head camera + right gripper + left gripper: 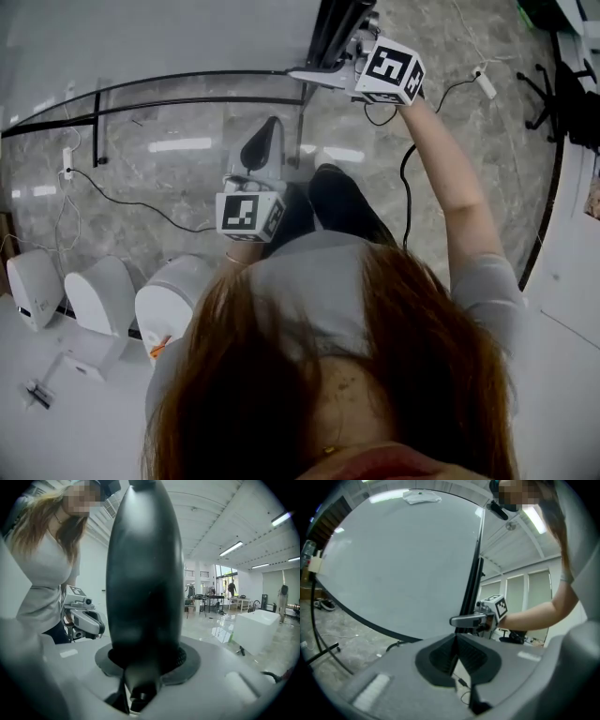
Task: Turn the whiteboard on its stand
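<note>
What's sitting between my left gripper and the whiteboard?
Nothing. In the left gripper view, the grey left gripper, jaws together, points at the large white, black-framed whiteboard with only open air between them.

Open lab hall, polished marble floor (187, 187), ceiling strip lights (229, 548), distant worktables (211, 599)

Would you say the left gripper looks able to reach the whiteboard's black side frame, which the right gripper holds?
Probably yes: the left gripper, empty, faces the black side frame with nothing between, and the frame is bare above where the right gripper clamps it. The left jaws, now shut, must open first.
</note>
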The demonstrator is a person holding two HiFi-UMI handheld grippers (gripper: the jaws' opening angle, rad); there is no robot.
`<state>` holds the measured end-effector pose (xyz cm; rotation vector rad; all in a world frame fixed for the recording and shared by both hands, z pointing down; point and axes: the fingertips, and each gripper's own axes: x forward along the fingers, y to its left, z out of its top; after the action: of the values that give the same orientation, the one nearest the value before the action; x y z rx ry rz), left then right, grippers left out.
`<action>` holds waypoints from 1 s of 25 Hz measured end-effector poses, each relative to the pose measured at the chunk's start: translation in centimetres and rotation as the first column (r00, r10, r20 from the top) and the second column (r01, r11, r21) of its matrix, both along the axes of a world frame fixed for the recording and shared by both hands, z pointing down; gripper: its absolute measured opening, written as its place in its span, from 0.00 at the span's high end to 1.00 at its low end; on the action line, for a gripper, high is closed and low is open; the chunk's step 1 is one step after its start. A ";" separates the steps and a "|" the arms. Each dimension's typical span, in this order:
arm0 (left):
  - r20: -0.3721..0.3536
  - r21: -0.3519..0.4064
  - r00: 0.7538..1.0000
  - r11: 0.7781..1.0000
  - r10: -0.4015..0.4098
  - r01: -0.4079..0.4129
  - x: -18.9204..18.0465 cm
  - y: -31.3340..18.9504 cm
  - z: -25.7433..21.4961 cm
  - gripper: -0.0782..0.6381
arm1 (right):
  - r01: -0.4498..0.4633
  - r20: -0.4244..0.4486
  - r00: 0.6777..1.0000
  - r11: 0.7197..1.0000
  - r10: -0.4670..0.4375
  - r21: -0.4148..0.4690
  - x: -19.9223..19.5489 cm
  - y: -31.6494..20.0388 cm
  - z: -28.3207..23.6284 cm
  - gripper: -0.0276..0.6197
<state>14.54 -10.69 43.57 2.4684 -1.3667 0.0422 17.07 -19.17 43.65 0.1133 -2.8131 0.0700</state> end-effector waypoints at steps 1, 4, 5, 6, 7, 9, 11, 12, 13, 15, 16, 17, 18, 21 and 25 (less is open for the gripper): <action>0.003 0.004 1.000 1.000 0.012 -0.012 0.4 0.4 0.0 0.89 | -0.001 -0.001 1.000 1.000 0.001 0.000 0.5 0.2 0.0 0.74; 0.011 0.017 1.000 1.000 -0.001 0.001 1.4 1.2 -0.4 0.89 | -0.003 0.013 1.000 1.000 0.003 0.004 2.4 1.1 -0.1 0.74; 0.015 0.027 1.000 1.000 -0.016 0.016 1.7 1.4 -0.7 0.89 | 0.001 0.013 1.000 1.000 -0.001 0.006 3.0 1.5 -0.1 0.74; 0.021 0.039 0.999 0.999 -0.032 0.031 2.2 1.5 -1.1 0.89 | 0.008 0.007 1.000 1.000 -0.008 0.009 3.6 1.8 -0.1 0.74; 0.026 0.051 0.999 0.998 -0.047 0.046 2.7 1.6 -1.4 0.89 | 0.016 0.000 1.000 1.000 -0.016 0.011 4.1 2.1 0.0 0.74; 0.030 0.064 0.996 0.995 -0.080 0.078 3.8 1.7 -1.8 0.89 | 0.022 -0.005 1.000 1.000 -0.022 0.013 4.9 2.4 0.0 0.74; 0.023 0.062 0.994 0.993 -0.102 0.101 5.2 1.7 -1.9 0.89 | 0.024 -0.006 1.000 1.000 -0.024 0.015 5.5 2.6 0.1 0.74; 0.023 0.062 0.994 0.993 -0.104 0.102 6.0 1.7 -1.9 0.89 | 0.029 -0.009 1.000 0.999 -0.029 0.018 5.8 2.8 0.1 0.74; 0.027 0.064 0.994 0.993 -0.102 0.101 6.8 1.8 -1.9 0.89 | 0.036 -0.012 0.999 0.999 -0.036 0.020 6.2 2.9 0.2 0.74; 0.032 0.069 0.994 0.992 -0.109 0.107 8.2 1.9 -2.0 0.89 | 0.044 -0.016 0.999 0.999 -0.044 0.023 7.1 3.4 0.2 0.74; 0.029 0.071 0.993 0.991 -0.116 0.114 8.8 1.9 -2.0 0.89 | 0.045 -0.016 0.999 0.999 -0.045 0.025 7.6 3.6 0.2 0.74; 0.027 0.073 0.992 0.990 -0.121 0.118 9.4 2.0 -2.0 0.89 | 0.045 -0.015 0.999 0.999 -0.045 0.027 8.0 3.8 0.3 0.74; 0.027 0.074 0.992 0.990 -0.122 0.120 10.1 2.1 -1.8 0.89 | 0.046 -0.014 0.999 0.998 -0.046 0.029 8.4 4.0 0.3 0.74; 0.020 0.068 0.993 0.991 -0.118 0.116 12.3 2.4 -1.4 0.89 | 0.052 -0.009 0.999 0.998 -0.052 0.030 9.7 4.5 0.2 0.74; 0.007 0.061 0.991 0.989 -0.134 0.133 15.0 3.3 -1.1 0.89 | 0.047 -0.006 0.999 0.999 -0.047 0.026 11.7 5.3 0.3 0.74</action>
<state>29.54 -7.40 42.44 2.4217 -1.5560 -0.0162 28.73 -13.83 43.91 0.0529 -2.8105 0.0227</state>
